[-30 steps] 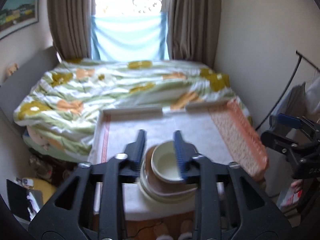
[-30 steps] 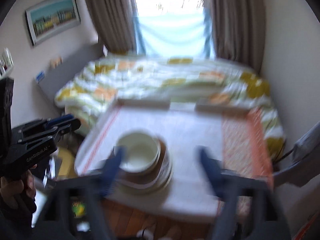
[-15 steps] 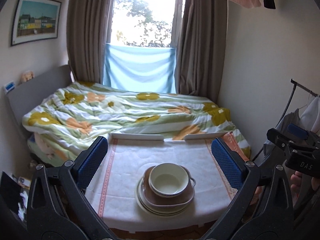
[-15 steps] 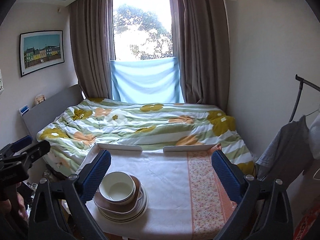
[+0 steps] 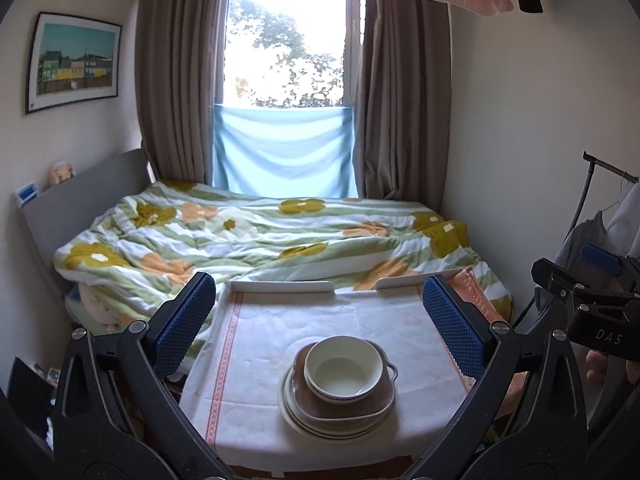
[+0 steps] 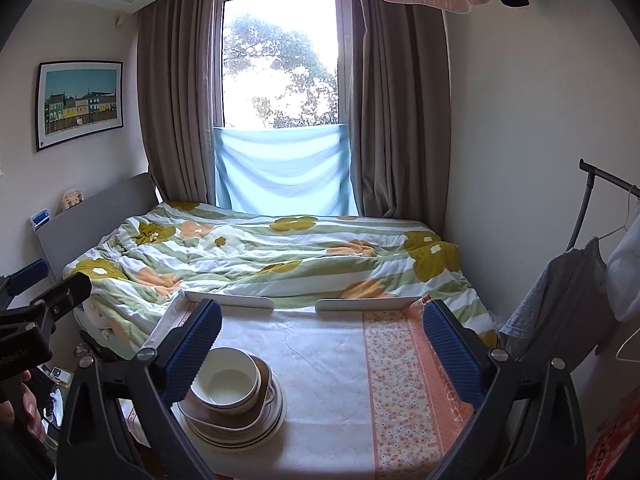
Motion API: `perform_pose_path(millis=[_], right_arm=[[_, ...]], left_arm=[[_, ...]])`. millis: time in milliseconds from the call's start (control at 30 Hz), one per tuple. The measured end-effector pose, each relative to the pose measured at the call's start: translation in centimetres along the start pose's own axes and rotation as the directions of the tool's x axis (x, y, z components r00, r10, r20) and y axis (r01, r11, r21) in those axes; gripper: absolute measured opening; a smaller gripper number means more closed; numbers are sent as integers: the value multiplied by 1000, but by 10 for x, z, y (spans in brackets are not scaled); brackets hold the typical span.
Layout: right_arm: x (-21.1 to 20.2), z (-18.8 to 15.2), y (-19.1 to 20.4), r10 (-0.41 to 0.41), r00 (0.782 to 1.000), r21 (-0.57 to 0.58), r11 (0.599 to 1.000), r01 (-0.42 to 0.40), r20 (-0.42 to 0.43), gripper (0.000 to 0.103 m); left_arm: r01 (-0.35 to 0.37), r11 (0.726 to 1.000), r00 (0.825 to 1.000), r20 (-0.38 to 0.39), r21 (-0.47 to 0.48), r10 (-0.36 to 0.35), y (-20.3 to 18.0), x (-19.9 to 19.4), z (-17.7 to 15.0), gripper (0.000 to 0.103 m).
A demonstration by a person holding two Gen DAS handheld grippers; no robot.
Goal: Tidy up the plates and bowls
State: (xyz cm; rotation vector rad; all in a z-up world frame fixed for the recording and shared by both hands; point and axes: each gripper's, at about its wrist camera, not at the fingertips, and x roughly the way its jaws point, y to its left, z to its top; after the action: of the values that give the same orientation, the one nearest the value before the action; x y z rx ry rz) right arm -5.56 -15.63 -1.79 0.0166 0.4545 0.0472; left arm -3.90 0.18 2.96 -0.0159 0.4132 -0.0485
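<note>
A cream bowl [image 5: 343, 370] sits on top of a brown dish [image 5: 376, 400], which rests on a stack of white plates [image 5: 320, 424] near the front of the cloth-covered table [image 5: 260, 344]. The same bowl [image 6: 226, 376] and plates [image 6: 256, 428] sit at the table's front left in the right wrist view. My left gripper [image 5: 318, 320] is open and empty, held above and behind the stack. My right gripper [image 6: 322, 340] is open and empty, to the right of the stack.
A bed with a flowered duvet [image 5: 260, 236] lies beyond the table. A low white rail [image 6: 228, 300] edges the table's far side. An orange patterned cloth [image 6: 400, 380] covers the table's right part. A clothes rack [image 6: 592, 240] stands at the right wall.
My left gripper opened wide and drew back up from the bowl. Both grippers pulled back and levelled out, so the whole room shows now.
</note>
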Motion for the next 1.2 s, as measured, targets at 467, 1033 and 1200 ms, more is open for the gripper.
perform_pose_path(millis=[467,1033,1200], right_arm=[[-1,-1,0,-2,1000,7,1000,2,2,100],[2,-1,-1,-3,1000,7,1000,3,3,100],[2,0,-2,-2,1000,8,1000,2,2,100]], left_arm=[[-1,1000,1000,0,-2,1,-3,-3,0,103],[-21,1000,1000,5,2,21,0,-3,0,103],[-23,1000,1000,6,1,23,0,-3,0,103]])
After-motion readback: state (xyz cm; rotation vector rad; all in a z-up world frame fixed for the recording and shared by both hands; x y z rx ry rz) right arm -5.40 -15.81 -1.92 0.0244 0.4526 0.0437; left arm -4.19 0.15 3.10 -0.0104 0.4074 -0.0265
